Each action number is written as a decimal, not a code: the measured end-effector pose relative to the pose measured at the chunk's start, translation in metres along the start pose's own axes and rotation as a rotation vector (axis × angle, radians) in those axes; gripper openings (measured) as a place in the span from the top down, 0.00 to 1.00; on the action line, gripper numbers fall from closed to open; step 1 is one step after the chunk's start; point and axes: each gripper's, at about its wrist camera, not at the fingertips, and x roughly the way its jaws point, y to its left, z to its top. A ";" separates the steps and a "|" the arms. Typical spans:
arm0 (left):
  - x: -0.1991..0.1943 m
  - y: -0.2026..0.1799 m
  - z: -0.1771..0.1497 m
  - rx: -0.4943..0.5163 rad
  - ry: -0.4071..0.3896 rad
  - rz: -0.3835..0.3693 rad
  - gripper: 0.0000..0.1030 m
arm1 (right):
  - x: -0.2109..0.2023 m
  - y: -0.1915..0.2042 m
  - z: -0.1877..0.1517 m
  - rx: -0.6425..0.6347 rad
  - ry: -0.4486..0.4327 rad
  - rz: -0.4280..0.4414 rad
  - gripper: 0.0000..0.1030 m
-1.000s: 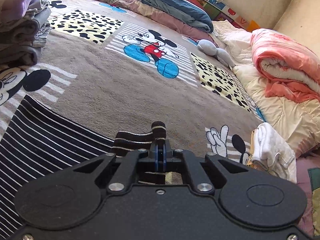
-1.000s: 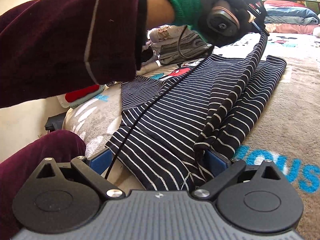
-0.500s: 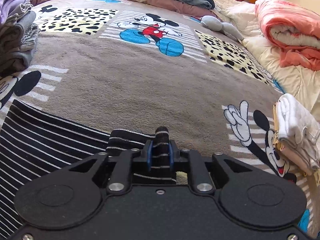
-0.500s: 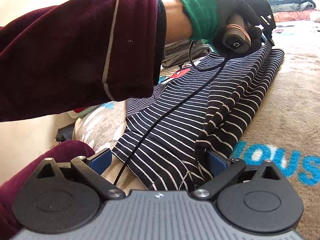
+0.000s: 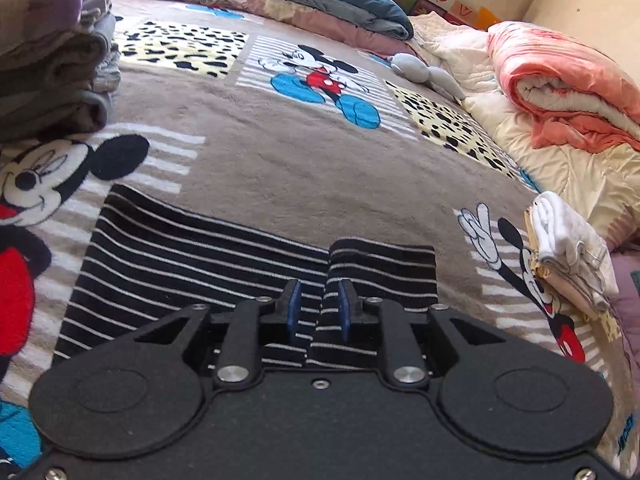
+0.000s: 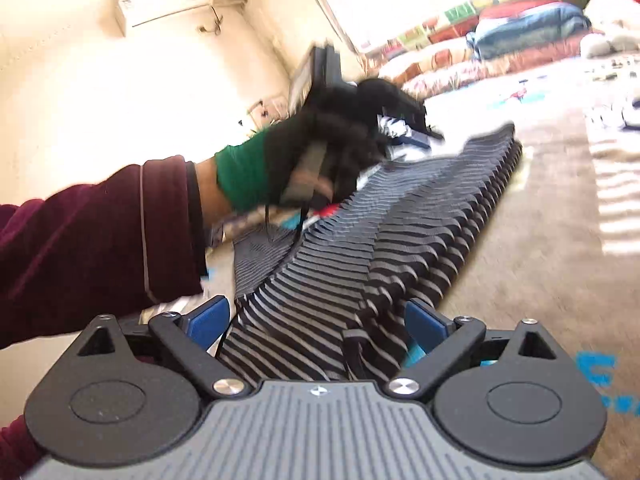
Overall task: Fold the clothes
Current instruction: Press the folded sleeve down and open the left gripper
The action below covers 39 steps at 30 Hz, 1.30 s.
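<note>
Left wrist view, L to R: stack of folded grey and purple clothes (image 5: pixel 48 72) at far left on the bed's cartoon-mouse blanket (image 5: pixel 280 168). Striped garment (image 5: pixel 192 264), black w/ thin white stripes, lies flat on the blanket low in the frame, w/ a raised fold running into the left hand-held gripper (image 5: pixel 317 312). Its blue pads sit apart w/ that fold between them, not pinched; gripper reads as open. Folded white cloth (image 5: pixel 568 248) near the blanket's right edge; rolled orange quilt (image 5: pixel 560 96) well beyond it, far right.

Right wrist view, L to R, blurred: maroon sleeve (image 6: pixel 100 240), then the person's gloved left hand (image 6: pixel 320 152) w/ green cuff, holding the other tool above the garment's far end. Same striped garment (image 6: pixel 360 248) stretches away across the bed. Right hand-held gripper (image 6: pixel 318 320) is wide open, near hem lying between its blue pads, not clamped.
</note>
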 end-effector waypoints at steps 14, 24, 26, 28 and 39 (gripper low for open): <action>-0.001 0.021 -0.004 -0.066 -0.045 -0.060 1.00 | 0.032 -0.005 -0.004 0.078 0.071 -0.060 0.36; -0.028 -0.012 -0.011 0.186 -0.111 -0.051 0.96 | 0.029 -0.021 -0.004 0.177 0.048 -0.058 0.44; -0.029 -0.027 -0.019 0.256 -0.099 -0.093 0.96 | 0.028 -0.021 -0.005 0.175 0.045 -0.059 0.44; -0.022 -0.047 -0.028 0.361 -0.073 -0.096 0.96 | 0.026 -0.021 -0.005 0.171 0.038 -0.060 0.43; 0.060 -0.083 -0.008 0.451 -0.010 0.092 0.96 | 0.030 0.022 -0.001 -0.150 -0.019 -0.158 0.42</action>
